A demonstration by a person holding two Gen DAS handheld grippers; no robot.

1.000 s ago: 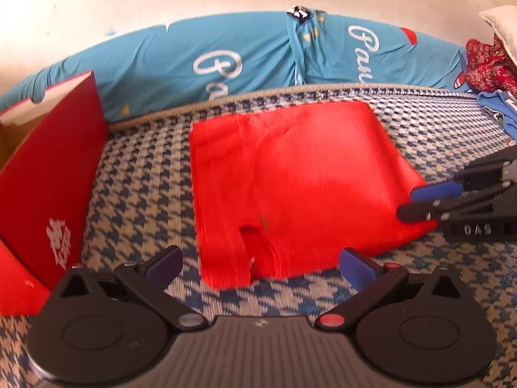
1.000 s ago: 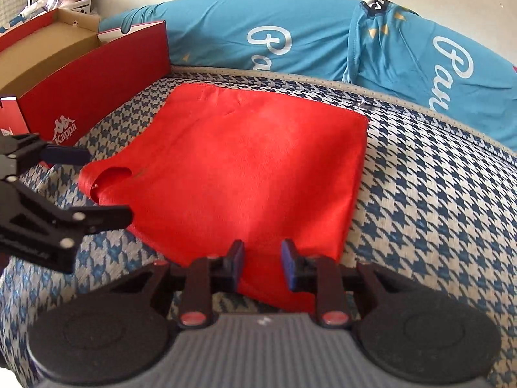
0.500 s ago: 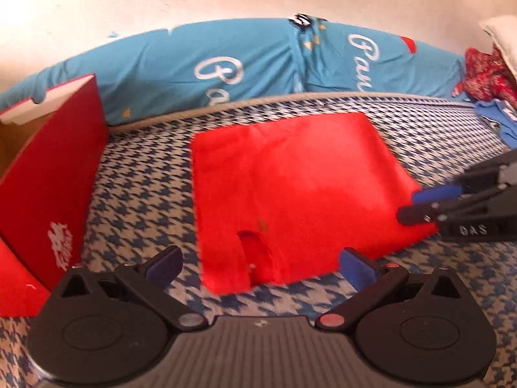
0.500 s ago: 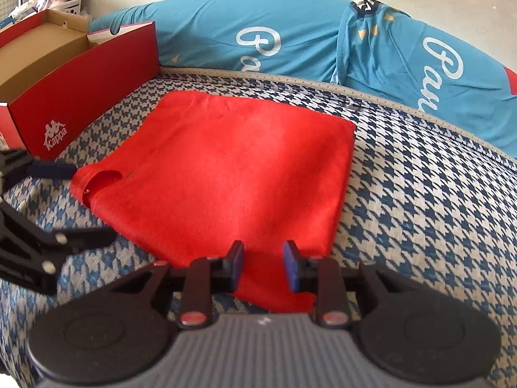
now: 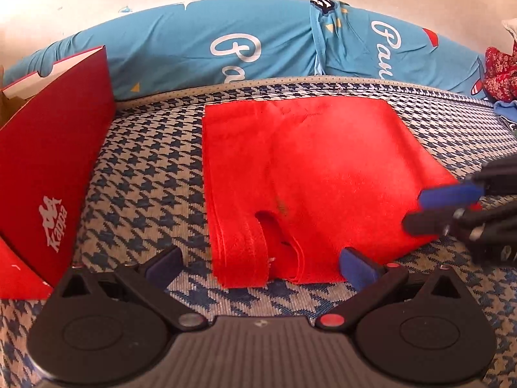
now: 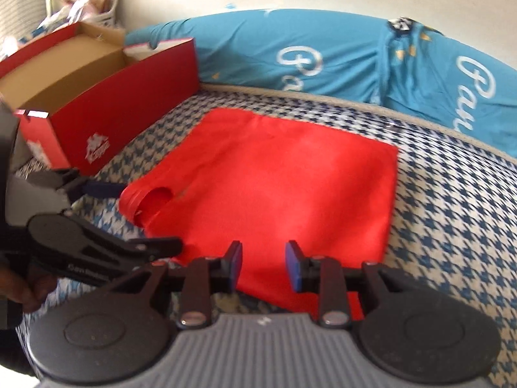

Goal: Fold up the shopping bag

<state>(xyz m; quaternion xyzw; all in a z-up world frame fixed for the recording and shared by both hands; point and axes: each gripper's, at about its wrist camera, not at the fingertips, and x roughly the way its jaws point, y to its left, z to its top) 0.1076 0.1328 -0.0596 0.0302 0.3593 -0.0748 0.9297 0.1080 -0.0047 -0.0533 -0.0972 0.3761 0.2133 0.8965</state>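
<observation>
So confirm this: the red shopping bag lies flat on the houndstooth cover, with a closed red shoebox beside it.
Not quite. The shoebox is open, not closed: the right wrist view shows its bare cardboard inside. The rest holds: the red shopping bag lies flat on the houndstooth cover, with the box beside it.

Shopping bag [image 5: 323, 177] flat on the mattress [image 5: 145, 177], handles [image 5: 258, 252] at the near end. Left of the bag, well apart: open Kappa shoebox [image 6: 97, 97] on the mattress. Behind the bag: 2 pillows [image 5: 210, 48] against the wall. At the bag's near-left corner: left gripper [image 5: 258, 265]. At its near-right corner: right gripper [image 6: 263, 265].
</observation>
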